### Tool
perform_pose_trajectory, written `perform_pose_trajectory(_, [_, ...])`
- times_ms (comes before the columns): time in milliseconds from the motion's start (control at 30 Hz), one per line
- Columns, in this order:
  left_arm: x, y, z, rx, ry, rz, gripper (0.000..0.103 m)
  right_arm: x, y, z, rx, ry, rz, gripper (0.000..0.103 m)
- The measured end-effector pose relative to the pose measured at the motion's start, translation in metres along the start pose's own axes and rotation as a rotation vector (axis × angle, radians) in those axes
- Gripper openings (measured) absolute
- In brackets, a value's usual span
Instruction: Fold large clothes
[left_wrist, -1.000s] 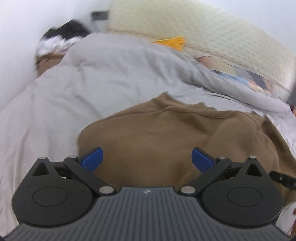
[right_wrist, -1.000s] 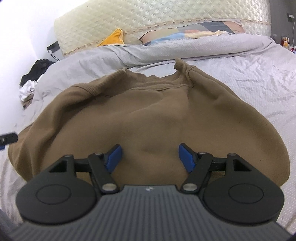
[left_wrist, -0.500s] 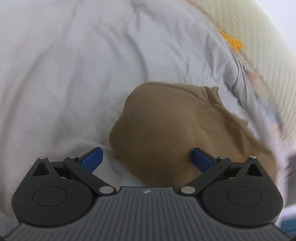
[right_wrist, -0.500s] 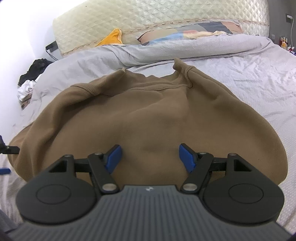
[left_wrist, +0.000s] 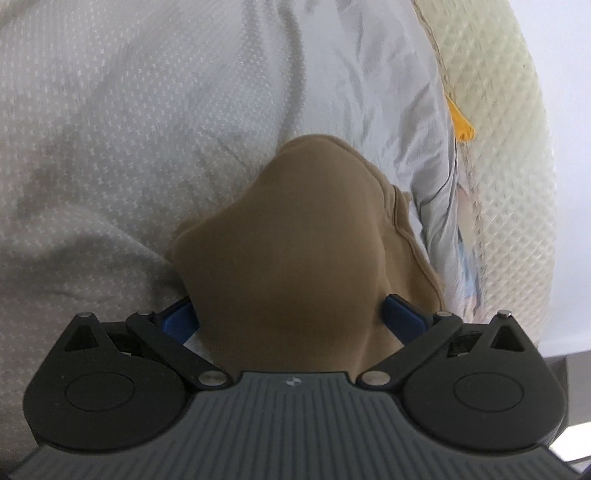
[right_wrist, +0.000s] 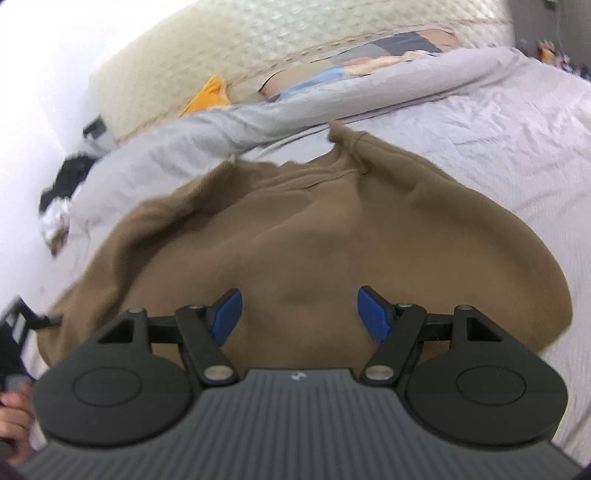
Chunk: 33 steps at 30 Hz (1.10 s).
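Here, a brown sweatshirt (right_wrist: 332, 236) lies spread on a bed covered by a pale grey sheet (right_wrist: 517, 140), collar end toward the headboard.

Left wrist view: the left gripper (left_wrist: 291, 314) sits low over one edge of the sweatshirt (left_wrist: 288, 258). Jaws spread wide, a bulge of brown fabric rising between the two blue pads (left_wrist: 400, 315). Cloth covers part of the left-hand pad. Whether the pads touch the fabric I cannot tell; they are not pressed together on it. Grey sheet (left_wrist: 147, 129) fills the upper left of that view; cream quilted headboard (left_wrist: 509, 147) curves down the right side, with a yellow cloth (left_wrist: 460, 123) tucked against it.

Right wrist view: the right gripper (right_wrist: 299, 314) hangs above the body of the sweatshirt, jaws released and wide apart, nothing between the pads (right_wrist: 373, 314) but the fabric below. Ribbed collar (right_wrist: 343, 147) lies at the far end, near a rumpled grey duvet (right_wrist: 258, 118). Beyond it a patterned pillow (right_wrist: 369, 62) leans on the headboard (right_wrist: 221, 48), yellow cloth (right_wrist: 208, 96) just beside. Dark and white clothes (right_wrist: 59, 199) heap at the far left edge. View is blurred.
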<state>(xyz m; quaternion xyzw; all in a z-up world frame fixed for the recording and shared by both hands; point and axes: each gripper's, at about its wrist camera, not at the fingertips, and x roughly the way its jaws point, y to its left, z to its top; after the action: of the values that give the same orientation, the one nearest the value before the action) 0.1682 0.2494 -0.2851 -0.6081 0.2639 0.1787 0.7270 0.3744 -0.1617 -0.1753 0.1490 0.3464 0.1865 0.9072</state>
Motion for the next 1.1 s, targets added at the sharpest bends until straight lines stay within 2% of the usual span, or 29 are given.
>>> perform_pose_trajectory(133, [0.004, 0.003, 0.003, -0.033, 0.005, -0.018, 0.103, -0.021, -0.024, 0.0, 0.185, -0.04, 0.013, 0.071])
perform_pose_trajectory(267, [0.007, 0.005, 0.003, -0.042, 0.017, -0.027, 0.103, -0.04, -0.045, 0.001, 0.297, -0.07, -0.064, 0.072])
perform_pose_trajectory(333, [0.006, 0.002, 0.001, -0.025, 0.015, -0.02, 0.103, -0.046, -0.059, 0.0, 0.366, -0.089, -0.104, 0.075])
perform_pose_trajectory(367, [0.006, 0.002, 0.001, -0.021, 0.013, -0.018, 0.103, -0.048, -0.067, -0.002, 0.413, -0.094, -0.112, 0.083])
perform_pose_trajectory(433, [0.008, 0.001, 0.001, -0.026, 0.01, -0.018, 0.103, -0.048, -0.081, -0.005, 0.501, -0.093, -0.125, 0.087])
perform_pose_trajectory(567, [0.012, -0.003, 0.001, -0.017, -0.003, -0.012, 0.103, -0.043, -0.103, -0.013, 0.65, -0.076, -0.146, 0.088])
perform_pose_trajectory(667, [0.012, -0.004, 0.0, -0.013, -0.009, -0.009, 0.103, -0.026, -0.122, -0.027, 0.818, -0.037, -0.078, 0.089])
perform_pose_trajectory(767, [0.011, -0.006, -0.001, -0.009, -0.012, 0.005, 0.103, 0.003, -0.135, -0.043, 0.951, 0.048, 0.025, 0.089])
perform_pose_trajectory(867, [0.012, -0.011, -0.004, -0.001, -0.019, 0.027, 0.103, 0.016, -0.136, -0.044, 0.975, 0.045, 0.055, 0.09])
perform_pose_trajectory(1000, [0.015, -0.011, -0.004, -0.015, -0.021, 0.018, 0.103, 0.029, -0.129, -0.039, 0.941, 0.031, 0.025, 0.092])
perform_pose_trajectory(1100, [0.019, 0.004, 0.003, -0.096, -0.03, -0.028, 0.103, 0.045, -0.129, -0.035, 0.925, 0.03, 0.013, 0.092])
